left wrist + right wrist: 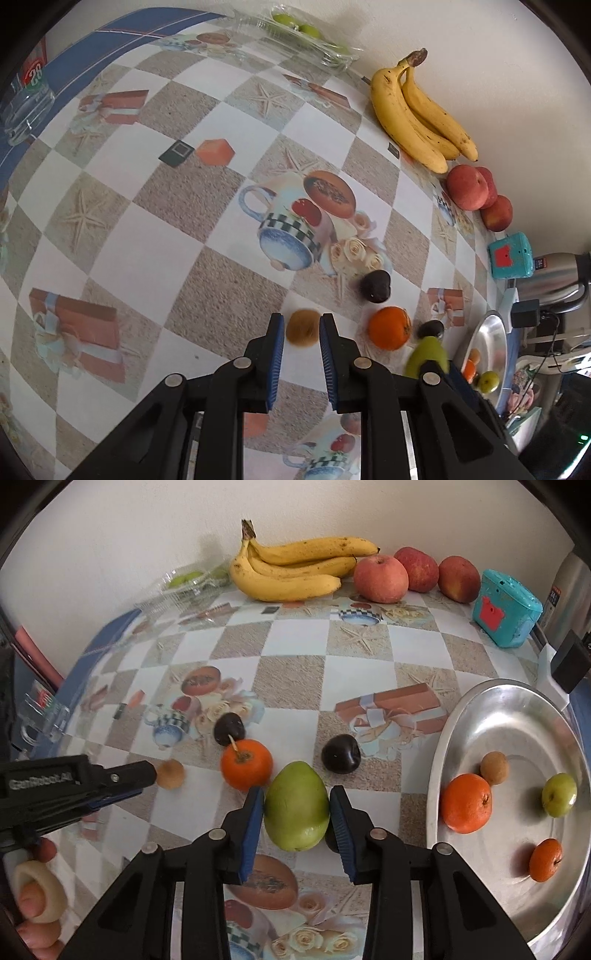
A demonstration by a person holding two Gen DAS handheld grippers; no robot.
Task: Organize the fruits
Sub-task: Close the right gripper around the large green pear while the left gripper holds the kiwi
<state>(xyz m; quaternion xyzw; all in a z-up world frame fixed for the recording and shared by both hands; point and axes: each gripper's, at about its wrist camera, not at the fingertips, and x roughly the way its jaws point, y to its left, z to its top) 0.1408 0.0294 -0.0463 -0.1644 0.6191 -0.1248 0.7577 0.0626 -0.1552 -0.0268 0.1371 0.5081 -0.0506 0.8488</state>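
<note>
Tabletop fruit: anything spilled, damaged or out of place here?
Nothing spilled or damaged. The bananas carry dark freckles, ordinary ripening. Loose fruit outside the metal bowl is simply unsorted: the green mango between the right gripper pads, the kiwi at the left gripper.

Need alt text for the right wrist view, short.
The right tongs straddle a green mango on a checkered tablecloth, blue pads at its sides. A metal tray to the right holds small fruits; bananas and apples line the wall.

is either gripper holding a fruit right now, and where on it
The right gripper clamps the green mango across its middle, pads on its two sides. The left gripper brackets the small brown fruit at its sides; whether it grips cannot be told.
</note>
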